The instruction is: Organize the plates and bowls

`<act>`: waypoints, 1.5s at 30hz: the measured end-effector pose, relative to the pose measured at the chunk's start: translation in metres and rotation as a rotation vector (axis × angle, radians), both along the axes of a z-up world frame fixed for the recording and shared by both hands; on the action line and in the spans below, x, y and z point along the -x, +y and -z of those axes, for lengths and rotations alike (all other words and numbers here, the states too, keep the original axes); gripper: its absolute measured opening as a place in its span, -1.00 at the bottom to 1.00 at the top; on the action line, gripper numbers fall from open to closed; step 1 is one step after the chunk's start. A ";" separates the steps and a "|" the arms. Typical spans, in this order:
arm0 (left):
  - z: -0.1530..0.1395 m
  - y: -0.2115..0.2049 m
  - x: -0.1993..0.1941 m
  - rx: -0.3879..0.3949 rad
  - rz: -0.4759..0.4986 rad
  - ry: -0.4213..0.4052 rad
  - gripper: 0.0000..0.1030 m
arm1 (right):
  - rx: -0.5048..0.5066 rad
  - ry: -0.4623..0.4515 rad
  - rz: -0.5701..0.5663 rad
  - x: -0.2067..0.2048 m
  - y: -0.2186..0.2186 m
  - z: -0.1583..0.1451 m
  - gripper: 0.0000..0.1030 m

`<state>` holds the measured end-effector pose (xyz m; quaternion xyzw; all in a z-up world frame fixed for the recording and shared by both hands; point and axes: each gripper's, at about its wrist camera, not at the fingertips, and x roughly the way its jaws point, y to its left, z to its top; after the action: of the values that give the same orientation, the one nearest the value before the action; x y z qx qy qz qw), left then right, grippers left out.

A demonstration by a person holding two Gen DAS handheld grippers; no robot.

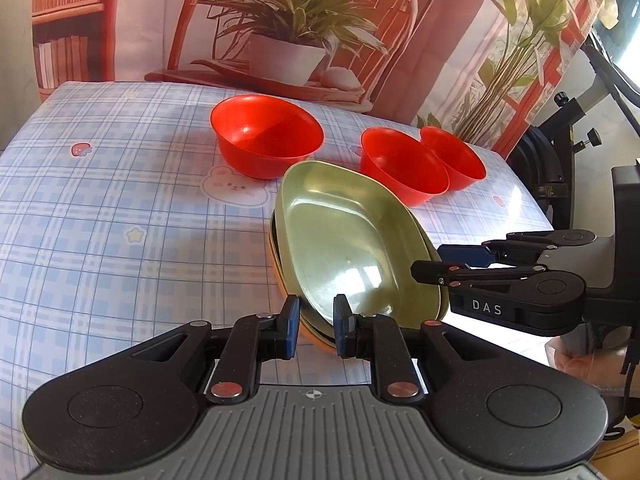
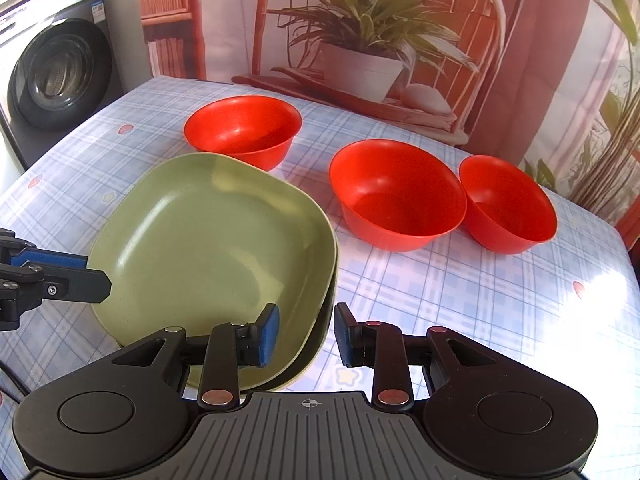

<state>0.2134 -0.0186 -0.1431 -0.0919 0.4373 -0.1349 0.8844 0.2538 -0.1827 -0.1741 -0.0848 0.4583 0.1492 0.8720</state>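
A green plate [image 2: 208,232] sat on top of a stack of plates [image 2: 316,344] near the front edge of the surface [image 2: 460,300], which was covered in a blue plaid cloth. The left gripper [image 1: 316,320] had its fingers [image 1: 291,320] narrowly parted across the plate's rim; whether they pinched it, I could not tell. The right gripper [image 2: 306,334] had its fingers [image 2: 269,332] wider apart, straddling the stack's rim, one inside the green plate and one outside, with a gap showing. Three red bowls stood toward the back edge: a lone bowl [image 2: 242,130] behind the plates, and a larger bowl [image 2: 396,194] just beside a smaller bowl [image 2: 508,204] at the right.
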 end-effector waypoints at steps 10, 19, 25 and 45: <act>-0.007 0.011 0.004 0.041 -0.012 -0.014 -0.61 | 0.021 -0.001 0.030 -0.001 -0.013 0.002 -0.47; 0.001 0.008 -0.009 -0.049 -0.031 -0.026 -0.61 | 0.030 -0.006 0.027 -0.001 -0.013 0.000 -0.47; 0.006 0.003 -0.009 -0.083 -0.009 -0.038 -0.61 | 0.031 -0.013 0.029 -0.001 -0.013 -0.001 -0.45; -0.028 0.017 -0.010 -0.096 0.012 -0.140 -0.61 | -0.087 -0.080 0.046 0.000 -0.019 -0.034 -0.43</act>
<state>0.2232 -0.0014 -0.1149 -0.0369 0.3809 -0.1250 0.9154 0.2541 -0.2017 -0.1397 -0.0423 0.4178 0.1454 0.8958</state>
